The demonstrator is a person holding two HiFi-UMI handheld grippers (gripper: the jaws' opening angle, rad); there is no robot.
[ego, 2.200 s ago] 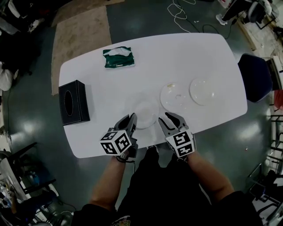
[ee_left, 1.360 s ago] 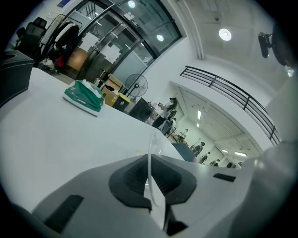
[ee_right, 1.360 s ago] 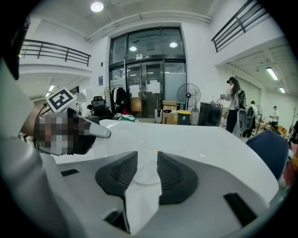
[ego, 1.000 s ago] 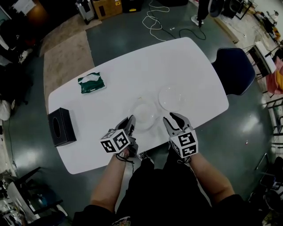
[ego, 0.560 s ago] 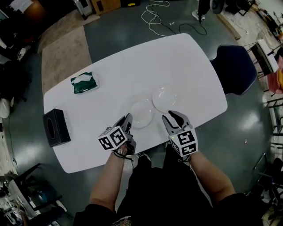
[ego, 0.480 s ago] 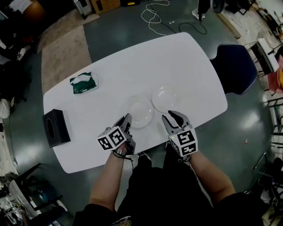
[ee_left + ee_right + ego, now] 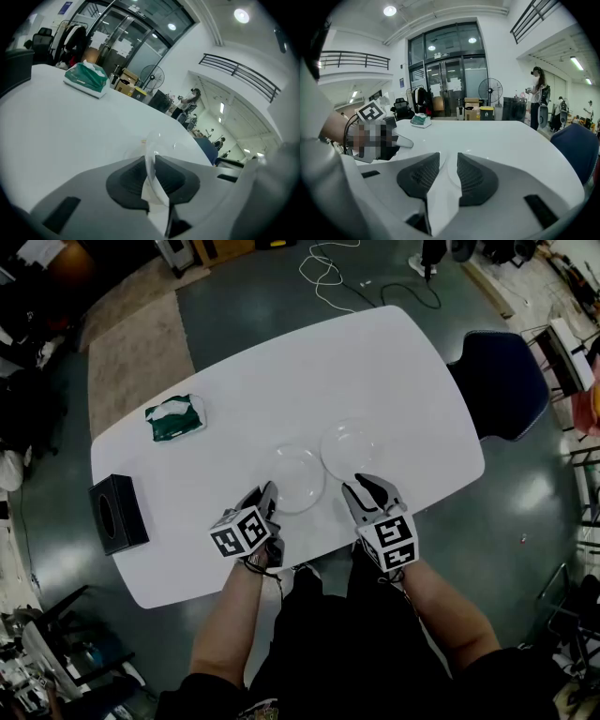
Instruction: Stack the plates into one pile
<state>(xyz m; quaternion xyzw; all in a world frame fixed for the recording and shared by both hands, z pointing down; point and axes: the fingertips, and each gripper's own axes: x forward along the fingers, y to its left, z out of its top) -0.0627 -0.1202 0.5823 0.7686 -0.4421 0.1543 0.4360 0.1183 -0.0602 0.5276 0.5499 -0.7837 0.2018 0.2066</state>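
— Jaws loosening on the left gripper (image 7: 270, 491)?
— Yes, just opening around the near plate (image 7: 298, 476), which is resting on the table (image 7: 281, 381).
— Right gripper (image 7: 364, 488)?
— Hanging slightly open, empty. The far plate (image 7: 349, 446) is lying at two o'clock, seemingly unstacked; piling is remaining.

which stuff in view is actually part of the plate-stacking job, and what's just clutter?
Job:
- left clear plate
- right clear plate

Lying about:
- green tissue pack, far left of the table
- black tissue box, at the table's left edge
- blue chair, off the table's right end
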